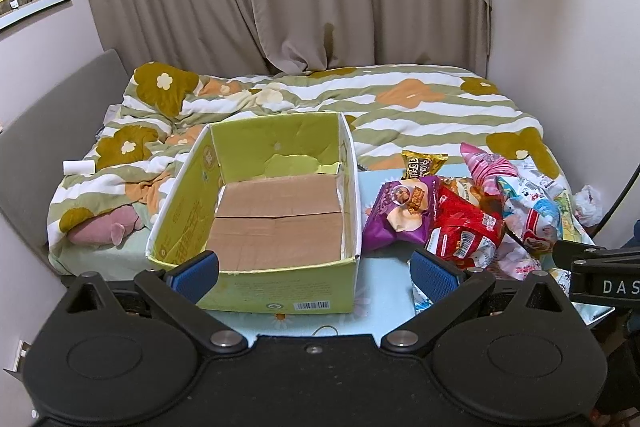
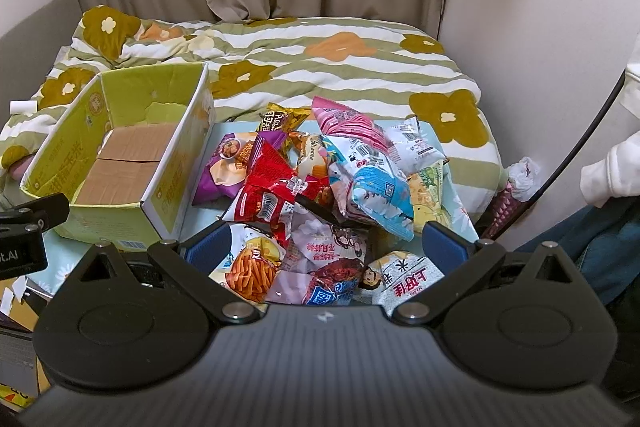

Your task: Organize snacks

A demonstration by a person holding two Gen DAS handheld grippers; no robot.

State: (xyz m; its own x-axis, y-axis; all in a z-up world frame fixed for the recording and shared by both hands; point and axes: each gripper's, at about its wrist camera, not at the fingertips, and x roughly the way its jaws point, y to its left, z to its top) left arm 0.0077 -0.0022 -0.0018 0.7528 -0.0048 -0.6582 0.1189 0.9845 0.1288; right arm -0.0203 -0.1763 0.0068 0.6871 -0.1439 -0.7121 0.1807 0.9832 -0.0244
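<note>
Plainly, with each hand-held gripper, left (image 1: pixel 314 269) and right (image 2: pixel 326 243), spread and holding nothing, the slippery snack bags (image 2: pixel 320 187) (heaped loosely beside the empty box (image 1: pixel 276 211)) could slide off the bench's (image 1: pixel 384 291) right edge if nudged.

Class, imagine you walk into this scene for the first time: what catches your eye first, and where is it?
First comes the bright heap of snack bags, red, purple, pink and blue, piled on the light blue table just ahead of the open right gripper. To its left stands the green cardboard box, with no snacks inside, in front of the open left gripper. Behind both lies the flowered striped quilt.
</note>
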